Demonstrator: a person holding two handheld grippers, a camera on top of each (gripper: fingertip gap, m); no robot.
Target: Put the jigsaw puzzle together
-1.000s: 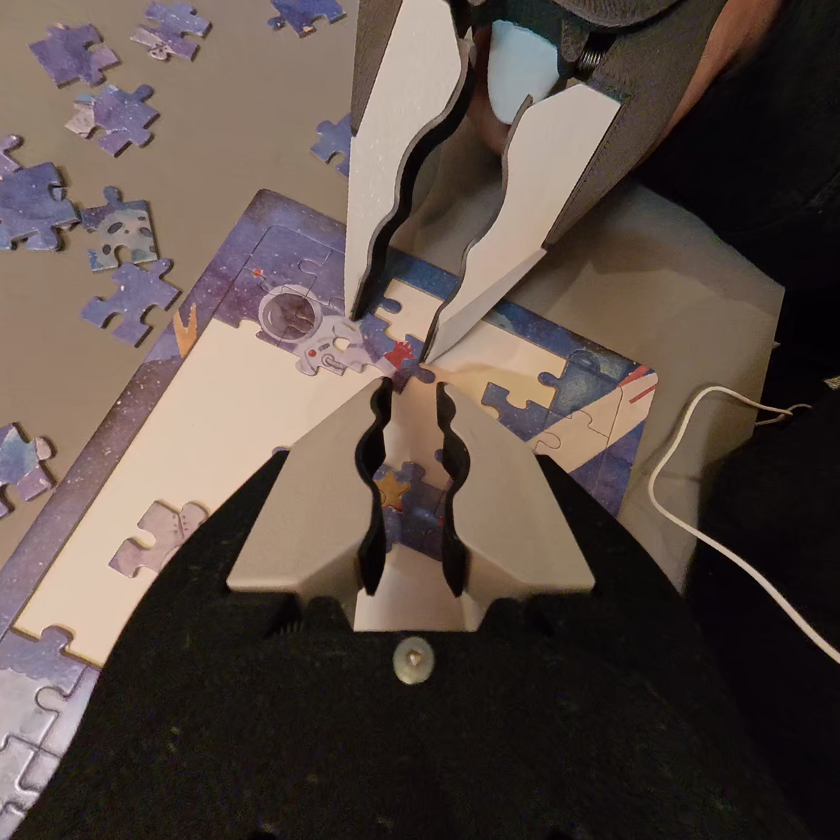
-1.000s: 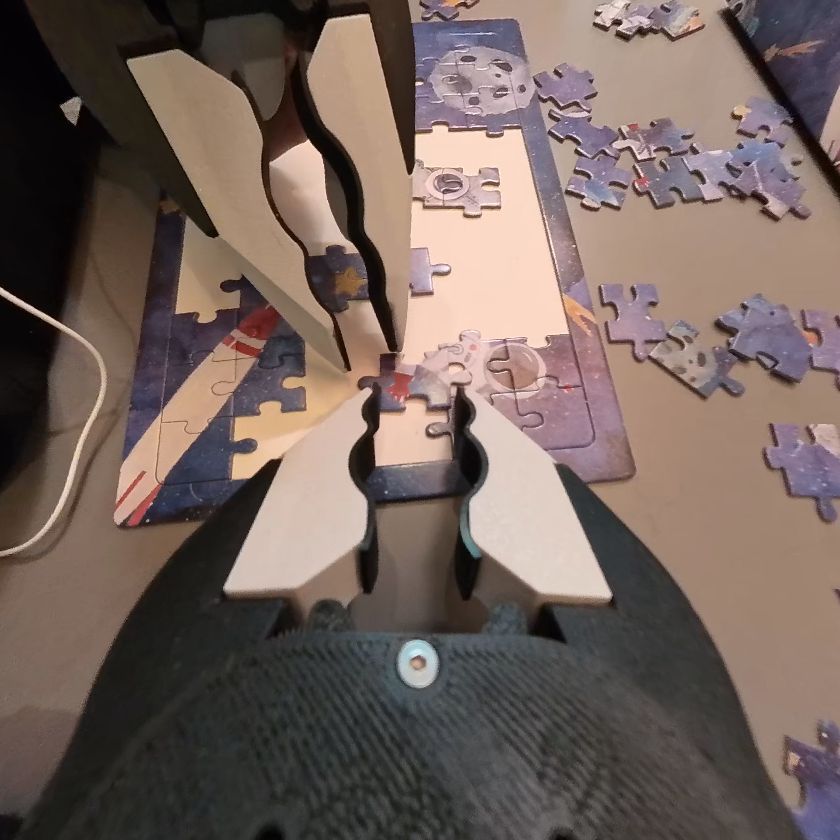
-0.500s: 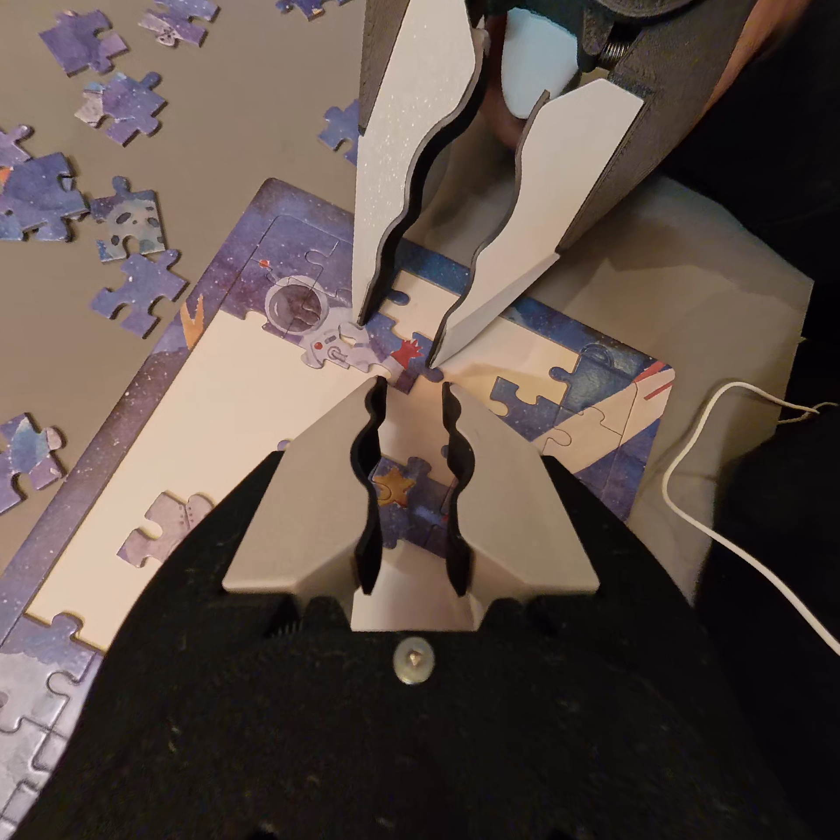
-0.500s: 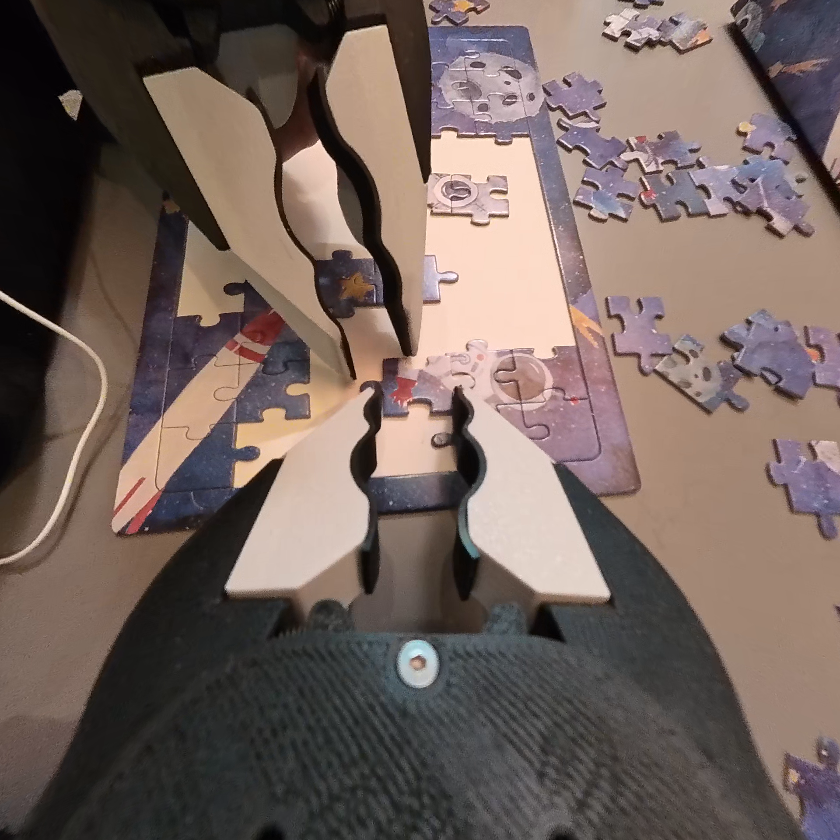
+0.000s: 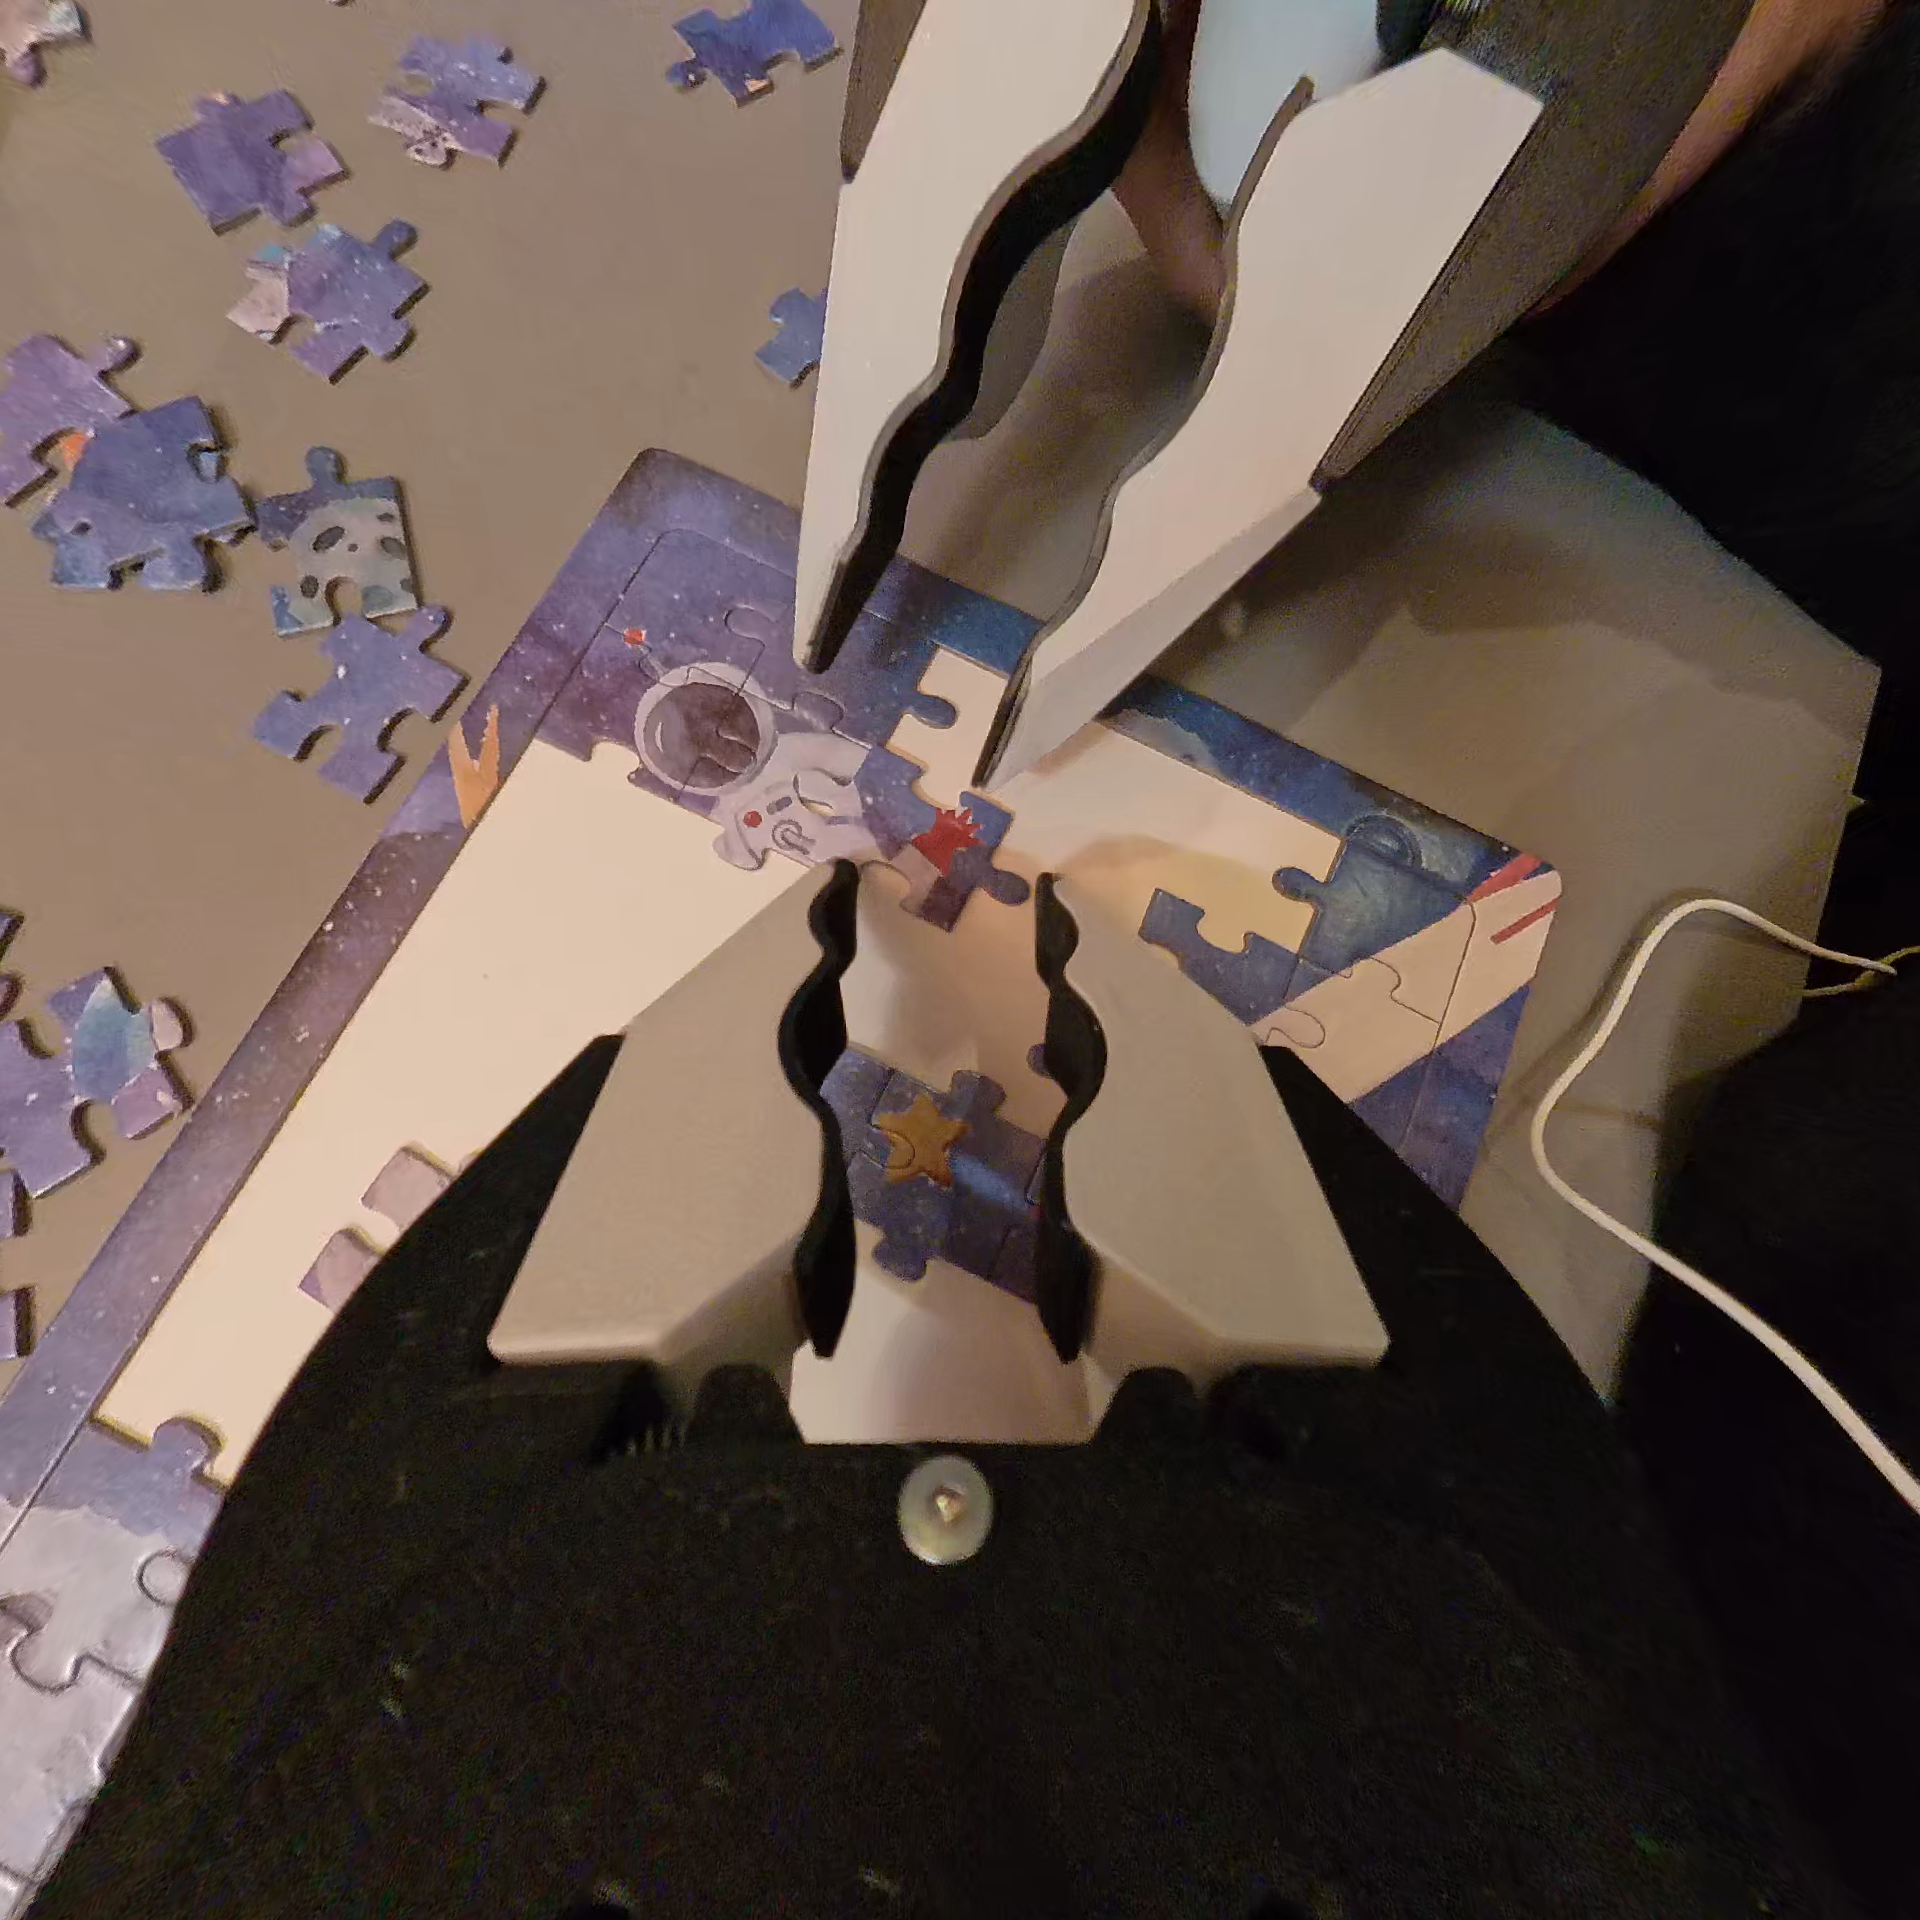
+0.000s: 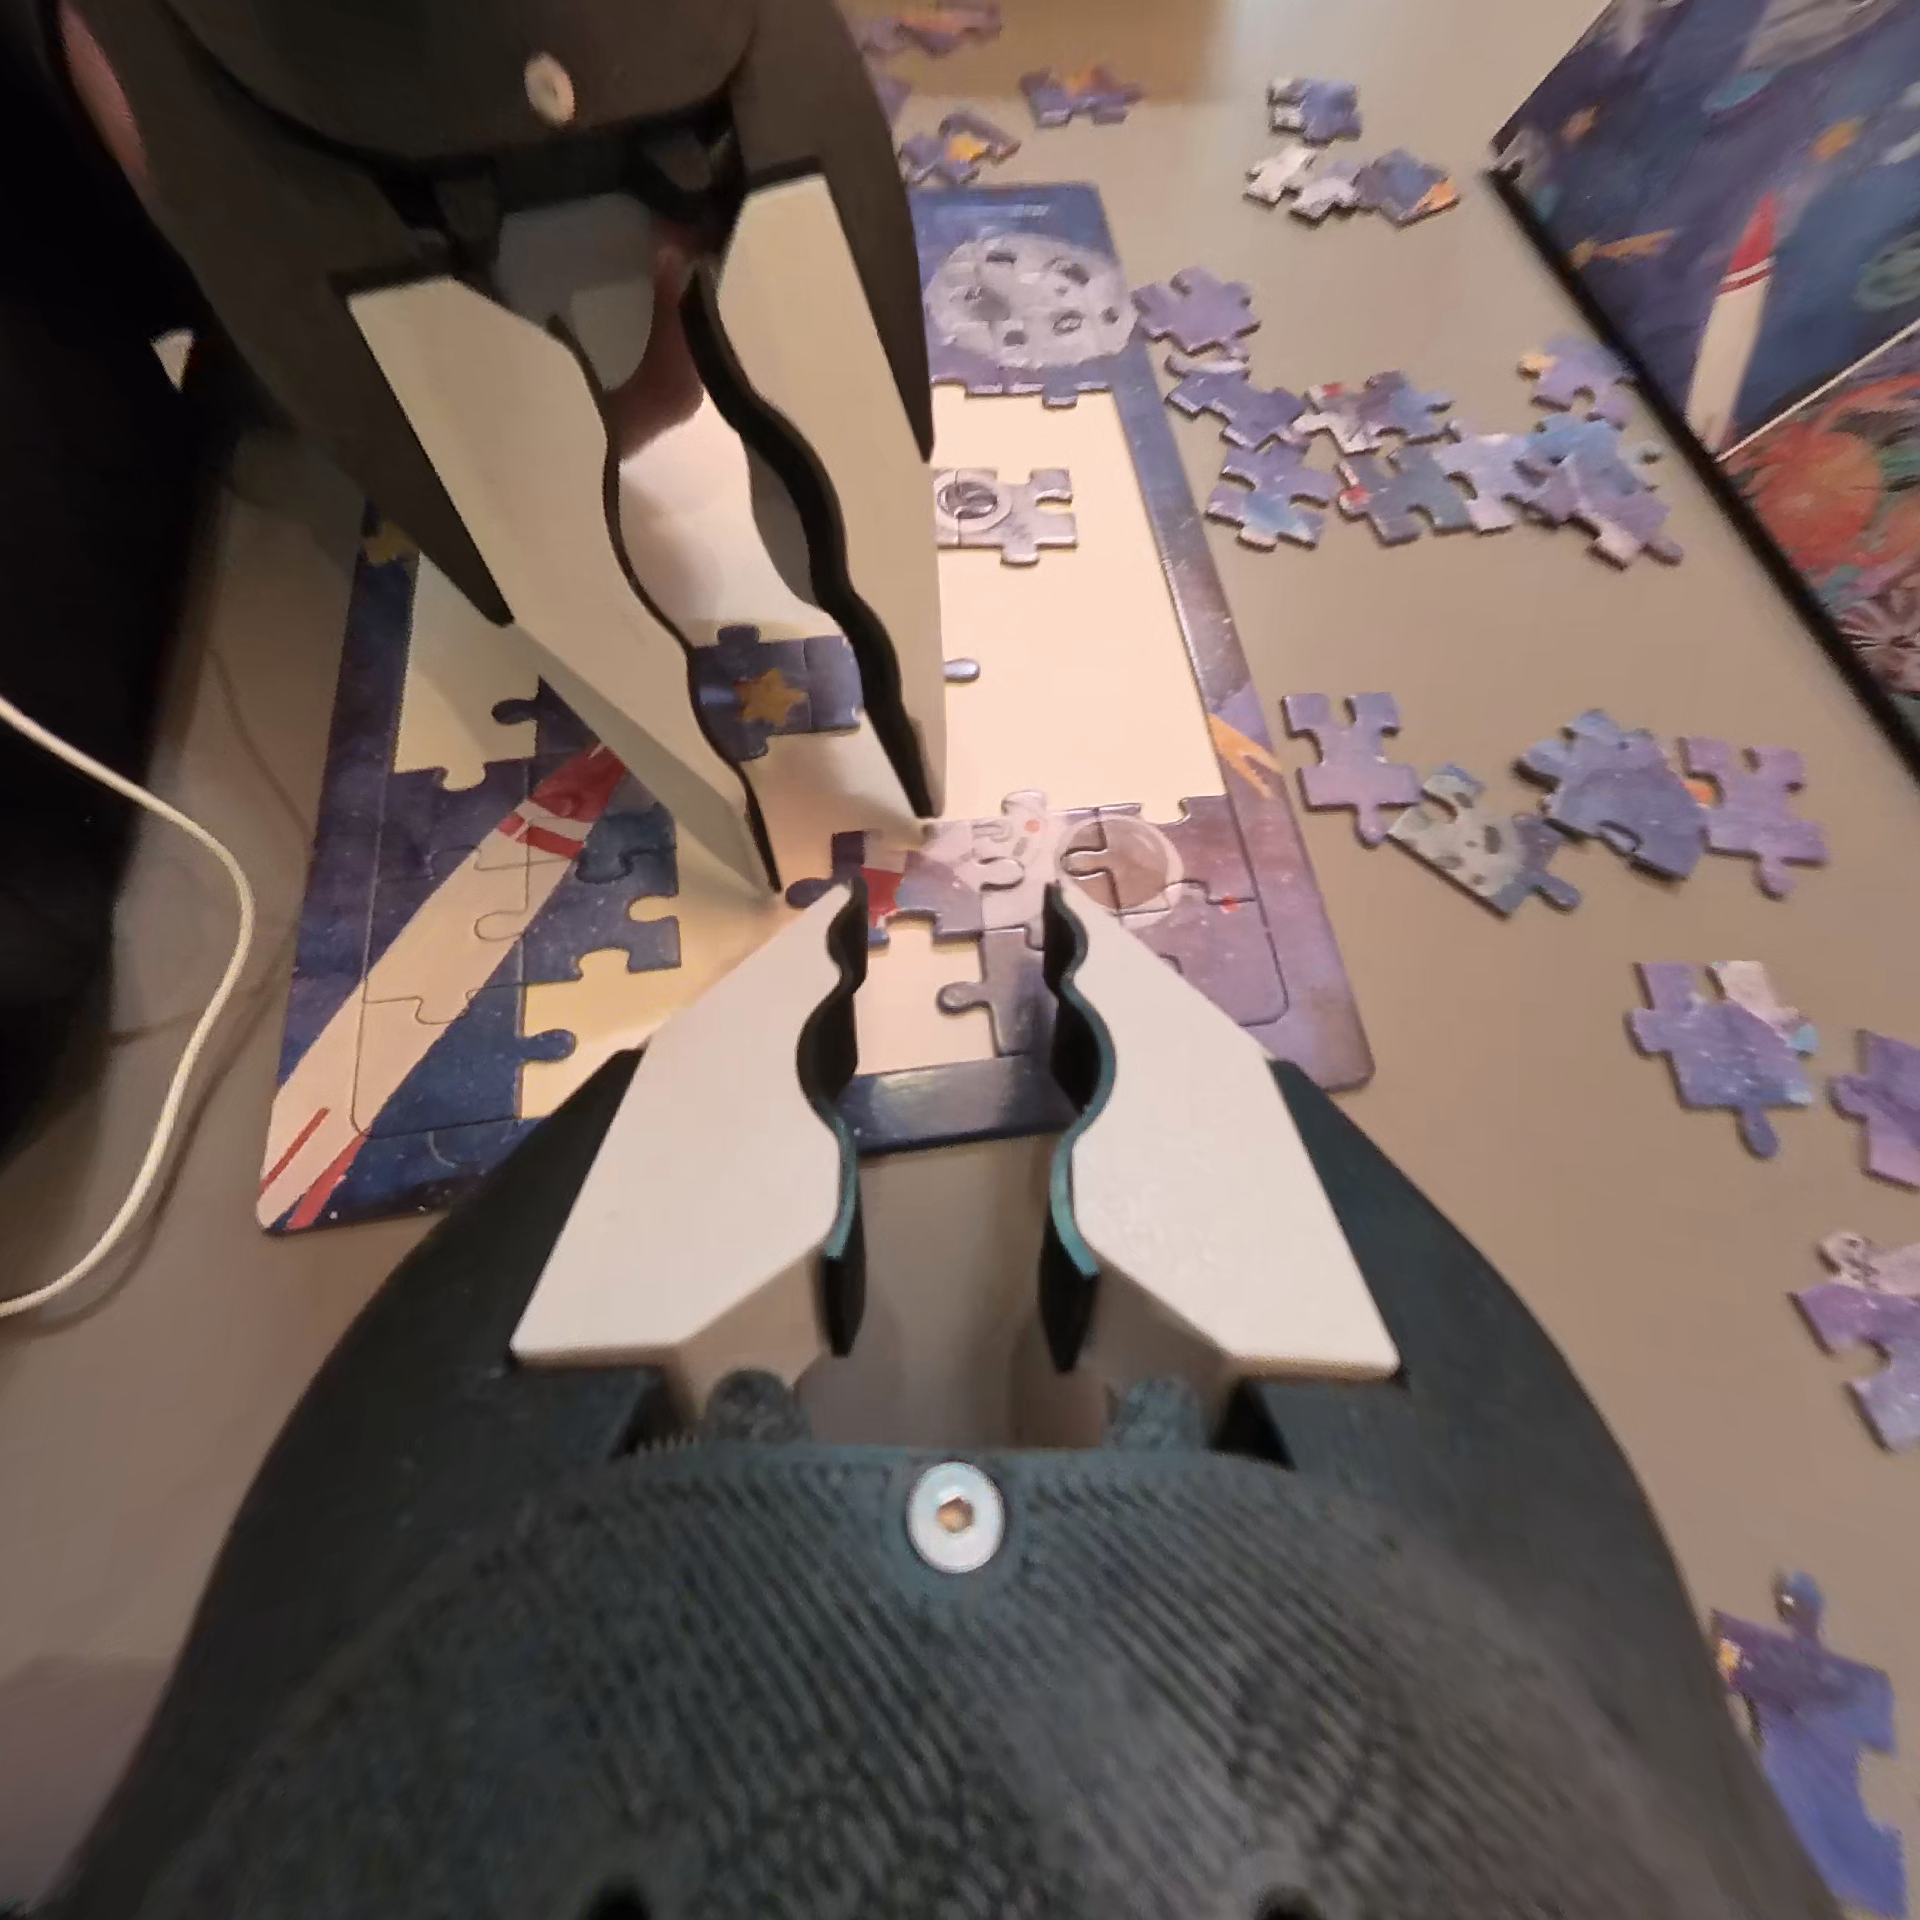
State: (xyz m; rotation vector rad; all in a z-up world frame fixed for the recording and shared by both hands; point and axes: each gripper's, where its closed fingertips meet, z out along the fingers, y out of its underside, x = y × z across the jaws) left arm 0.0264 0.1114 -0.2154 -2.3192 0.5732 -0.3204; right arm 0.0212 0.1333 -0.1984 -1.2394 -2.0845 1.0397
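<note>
- I am holding the left gripper [image 5: 943, 883] angled down over the puzzle tray [image 5: 312, 966], its jaws standing apart with nothing pressed between the pads; seen from the right wrist view, its fingertips [image 6: 753, 852] are coming down steeply onto the cream tray floor.
- Its tips are sitting just beside the red-and-blue puzzle piece [image 5: 951, 847], which is lying flat in the tray, joined to the astronaut pieces [image 5: 727, 758].
- I am tilting the right gripper [image 6: 951, 904] down from the opposite side, so the two grippers are facing each other tip to tip; its jaws are likewise parted and bare, hovering over the astronaut pieces and the tray's near border.
- A star piece [image 5: 920, 1143] is lying under the left gripper's open fingers, further back in the tray.
- Loose puzzle pieces [image 6: 1455, 478] are lying scattered on the grey table [image 6: 1507, 935] beside the tray.
- A white cable [image 5: 1579, 1091] is trailing past the tray's rocket end.
</note>
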